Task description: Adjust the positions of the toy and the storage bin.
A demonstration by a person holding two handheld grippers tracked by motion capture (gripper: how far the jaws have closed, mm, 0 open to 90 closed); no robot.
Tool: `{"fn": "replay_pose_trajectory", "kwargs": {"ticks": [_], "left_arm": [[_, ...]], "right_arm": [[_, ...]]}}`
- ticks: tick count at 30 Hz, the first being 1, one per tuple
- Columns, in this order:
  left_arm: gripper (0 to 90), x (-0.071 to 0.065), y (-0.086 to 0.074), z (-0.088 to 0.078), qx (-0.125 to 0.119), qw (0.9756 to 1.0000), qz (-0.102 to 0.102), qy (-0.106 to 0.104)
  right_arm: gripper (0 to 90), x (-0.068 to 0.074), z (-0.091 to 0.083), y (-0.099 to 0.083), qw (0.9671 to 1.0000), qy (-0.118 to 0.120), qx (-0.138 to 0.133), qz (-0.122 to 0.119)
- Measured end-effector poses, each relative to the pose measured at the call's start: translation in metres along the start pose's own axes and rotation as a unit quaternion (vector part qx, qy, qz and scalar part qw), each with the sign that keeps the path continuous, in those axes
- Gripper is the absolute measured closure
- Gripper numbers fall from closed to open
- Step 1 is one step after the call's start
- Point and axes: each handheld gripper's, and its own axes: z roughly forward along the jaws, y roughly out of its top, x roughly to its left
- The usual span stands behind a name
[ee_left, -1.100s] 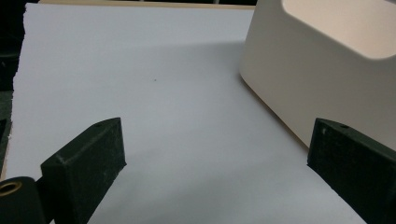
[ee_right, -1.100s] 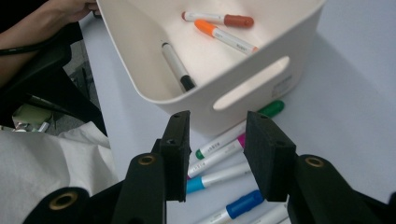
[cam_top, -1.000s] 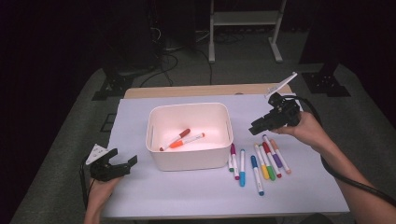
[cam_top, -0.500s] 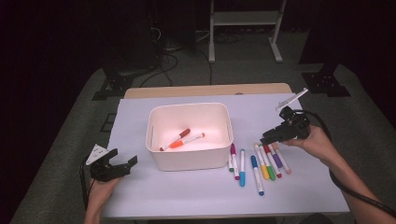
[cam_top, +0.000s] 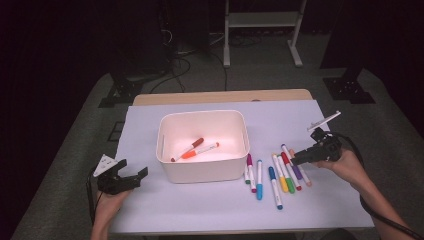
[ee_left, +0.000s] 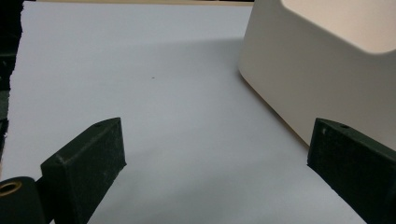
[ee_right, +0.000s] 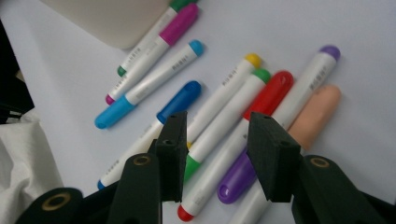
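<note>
Lowered toward the markers (cam_top: 280,172), right gripper (cam_top: 296,160) hovers, jaws part-spread, just opened, empty.
Two pens lie in the bin (cam_top: 165,131); apparently eight remain outside.

I see a table (cam_top: 165,210) with a pale lilac-white top and a strip of wood along its far edge. On it, a little left of the middle, sits a white tub (cam_top: 205,169). Just right of the tub lies a loose row of markers (cam_top: 276,172) — a pink one (cam_top: 250,172) nearest the tub wall, then a light blue one (cam_top: 259,179), a dark blue one (cam_top: 274,186), then yellow (cam_top: 280,173), green (cam_top: 286,176), red (cam_top: 289,169), purple (cam_top: 294,165) and peach lying side by side — roughly parallel, some touching. The rest of the top is bare.
</note>
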Motion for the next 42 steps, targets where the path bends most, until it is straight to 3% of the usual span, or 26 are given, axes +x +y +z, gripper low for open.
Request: {"fn": "replay_pose_trajectory", "kwargs": {"ticks": [12, 23, 42], "left_arm": [[2.8, 0.0, 0.0, -0.001, 0.001, 1.0, -0.001, 0.0], [2.8, 0.0, 0.0, -0.001, 0.001, 1.0, -0.002, -0.001], [2.8, 0.0, -0.001, -0.003, 0.0, 1.0, -0.002, 0.002]], "right_arm": [[56.5, -0.017, 0.009, -0.024, 0.9991, -0.034, 0.007, 0.027], [59.2, -0.025, 0.019, -0.036, 0.9977, -0.056, 0.019, 0.032], [72.0, -0.023, 0.018, -0.038, 0.9941, -0.099, 0.021, 0.037]]}}
